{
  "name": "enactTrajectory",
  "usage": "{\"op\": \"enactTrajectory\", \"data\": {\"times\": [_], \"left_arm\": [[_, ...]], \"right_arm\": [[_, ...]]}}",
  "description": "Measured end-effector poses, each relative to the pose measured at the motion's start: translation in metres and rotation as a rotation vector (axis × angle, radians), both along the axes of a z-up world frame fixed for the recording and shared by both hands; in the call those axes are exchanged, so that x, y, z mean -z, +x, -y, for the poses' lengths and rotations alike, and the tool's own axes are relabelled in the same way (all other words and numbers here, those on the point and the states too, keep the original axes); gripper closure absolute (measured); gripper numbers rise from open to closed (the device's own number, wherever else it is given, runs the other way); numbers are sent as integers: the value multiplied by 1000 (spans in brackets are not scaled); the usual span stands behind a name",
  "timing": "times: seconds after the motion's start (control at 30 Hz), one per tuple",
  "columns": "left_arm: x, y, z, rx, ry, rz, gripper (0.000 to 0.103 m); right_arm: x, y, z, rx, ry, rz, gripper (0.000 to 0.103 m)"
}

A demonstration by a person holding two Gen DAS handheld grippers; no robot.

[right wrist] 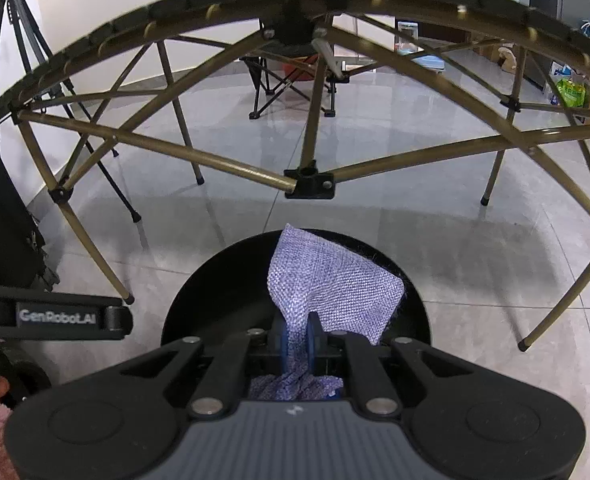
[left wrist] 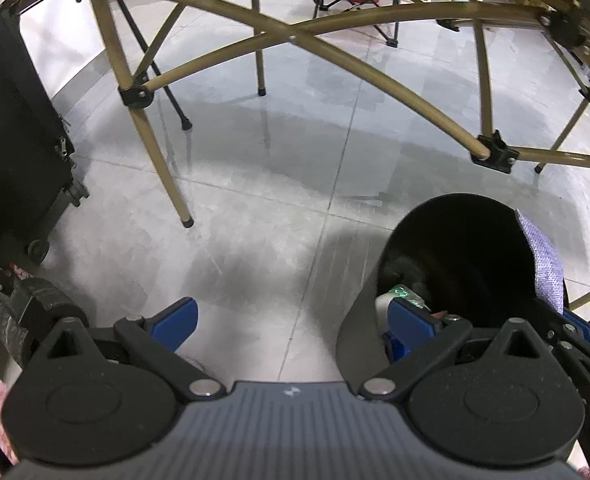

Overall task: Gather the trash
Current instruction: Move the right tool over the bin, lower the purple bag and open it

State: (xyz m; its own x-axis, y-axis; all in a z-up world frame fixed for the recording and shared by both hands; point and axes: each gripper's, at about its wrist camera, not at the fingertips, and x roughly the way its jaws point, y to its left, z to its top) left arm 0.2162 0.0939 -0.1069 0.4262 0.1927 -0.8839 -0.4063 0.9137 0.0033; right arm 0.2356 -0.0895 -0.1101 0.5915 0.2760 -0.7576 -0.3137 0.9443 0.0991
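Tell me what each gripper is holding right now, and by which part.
The right gripper pinches the purple woven cloth by a bunched lower edge, over the black bin. The left gripper is open, holding nothing.

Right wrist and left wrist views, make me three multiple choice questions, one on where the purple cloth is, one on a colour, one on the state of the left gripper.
1. Where is the purple cloth?
A. flat on the floor tiles
B. pinched in the right gripper above the black bin
C. draped on the folding table frame

2. What colour are the gripper pads?
A. blue
B. red
C. white

3. How is the left gripper?
A. shut on the cloth
B. shut on a bottle
C. open, holding nothing

Answers: 1 B, the cloth bunches between the closed pads with the bin's dark mouth behind it. 2 A, both pads show blue in the left wrist view. 3 C, its fingers stand wide apart with only floor between them.
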Motion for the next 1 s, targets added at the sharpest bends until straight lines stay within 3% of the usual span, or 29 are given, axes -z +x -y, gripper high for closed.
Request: {"op": "enactTrajectory", "data": {"times": [0.77, 0.87, 0.93, 1.0], "left_arm": [[9, -5, -27, -41, -45, -44, 0], [11, -6, -29, -47, -46, -47, 0], [11, -7, -29, -48, -47, -46, 0], [11, -7, -29, -49, -48, -46, 0]], "right_arm": [[42, 22, -30, -14, -59, -108, 91], [46, 24, -29, -5, -53, -142, 81], [47, 26, -28, 6, -42, -157, 61], [48, 27, -27, 15, -43, -165, 17]]}}
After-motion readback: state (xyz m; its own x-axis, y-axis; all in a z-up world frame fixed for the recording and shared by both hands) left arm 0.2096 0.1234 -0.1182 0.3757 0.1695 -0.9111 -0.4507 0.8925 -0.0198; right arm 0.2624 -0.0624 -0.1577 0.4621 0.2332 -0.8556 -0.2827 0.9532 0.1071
